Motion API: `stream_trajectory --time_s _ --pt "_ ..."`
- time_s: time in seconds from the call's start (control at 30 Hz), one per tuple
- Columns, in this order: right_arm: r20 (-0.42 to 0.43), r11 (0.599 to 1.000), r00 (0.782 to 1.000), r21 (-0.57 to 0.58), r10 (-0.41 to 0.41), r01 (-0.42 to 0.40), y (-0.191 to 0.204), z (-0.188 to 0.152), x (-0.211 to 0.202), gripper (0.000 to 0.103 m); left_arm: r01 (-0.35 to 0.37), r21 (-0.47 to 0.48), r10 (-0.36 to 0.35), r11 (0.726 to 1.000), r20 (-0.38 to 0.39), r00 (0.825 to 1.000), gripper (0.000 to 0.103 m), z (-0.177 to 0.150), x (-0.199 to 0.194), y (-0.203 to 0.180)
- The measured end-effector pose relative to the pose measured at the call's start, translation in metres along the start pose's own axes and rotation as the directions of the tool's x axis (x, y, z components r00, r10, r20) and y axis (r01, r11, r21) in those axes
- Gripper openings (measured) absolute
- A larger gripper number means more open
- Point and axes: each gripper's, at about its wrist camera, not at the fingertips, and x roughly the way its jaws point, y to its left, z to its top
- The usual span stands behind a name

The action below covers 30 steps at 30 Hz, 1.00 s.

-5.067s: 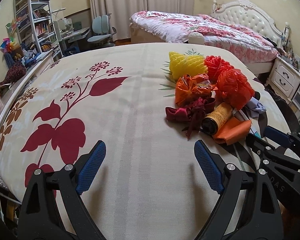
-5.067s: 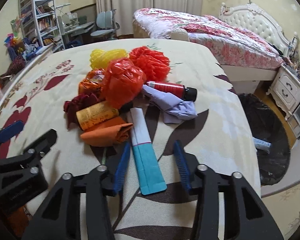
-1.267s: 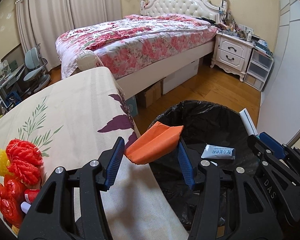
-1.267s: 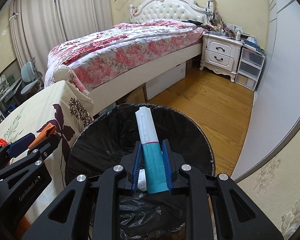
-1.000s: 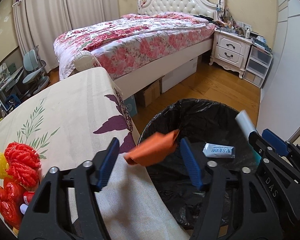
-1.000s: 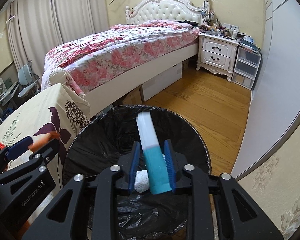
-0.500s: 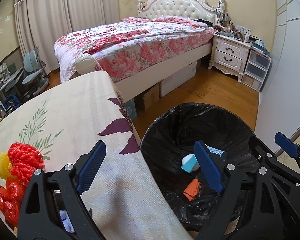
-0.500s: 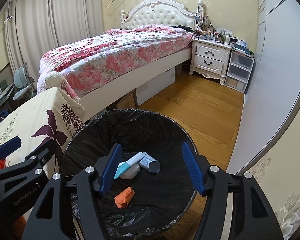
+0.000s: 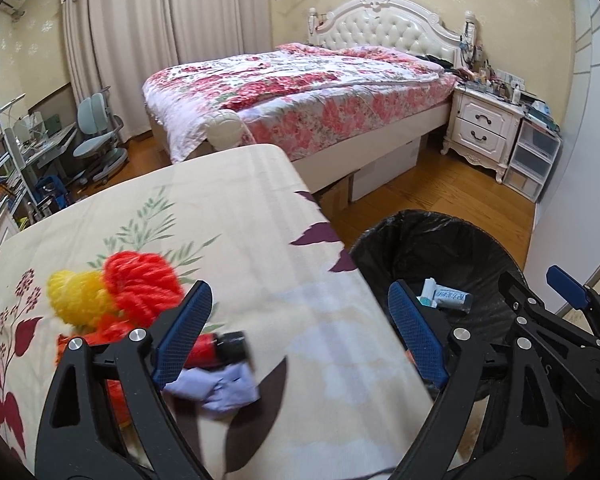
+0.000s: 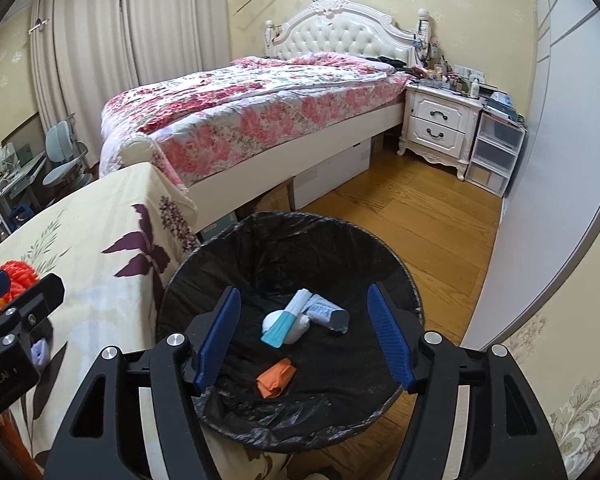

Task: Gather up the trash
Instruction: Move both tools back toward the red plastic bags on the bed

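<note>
Your right gripper (image 10: 304,336) hangs over the black-lined trash bin (image 10: 396,264), jaws wide apart and holding nothing; an orange wrapper (image 10: 276,377) and teal-white packet (image 10: 286,320) lie inside. Your left gripper (image 9: 300,332), jaws also apart, points at the floral table (image 9: 240,216).

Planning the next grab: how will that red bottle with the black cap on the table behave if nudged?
The red bottle lies on its side and looks cylindrical, so it will probably roll. It rests against the crumpled lilac cloth, which may stop it. It looks rigid, so the left claw should grip it firmly.

A red ball (image 9: 142,286), a yellow ball (image 9: 78,298), a red tube (image 9: 216,346) and a purple cloth (image 9: 220,390) are seen lying on the surface (image 9: 260,220).
</note>
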Motion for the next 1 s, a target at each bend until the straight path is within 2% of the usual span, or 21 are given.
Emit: stream_trajectory --time_s 0.47,0.7,1.0 --pt "-0.01 0.979 0.989 -0.138 0.149 -0.148 0.074 -0.018 -0.033 0.065 -0.112 -0.133 0.112 0.985 -0.008 0.994 0.088 -0.041 -0.051 0.095" --pt "-0.019 0.946 0.971 -0.222 0.24 -0.238 0.122 -0.026 -0.052 0.065 -0.194 -0.21 0.191 0.958 -0.035 0.981 0.088 -0.063 -0.067 0.147" --pt "-0.05 0.882 0.935 -0.316 0.352 -0.349 0.182 -0.033 -0.07 0.065 -0.289 -0.289 0.276 0.913 -0.085 0.957 0.088 -0.091 -0.079 0.21"
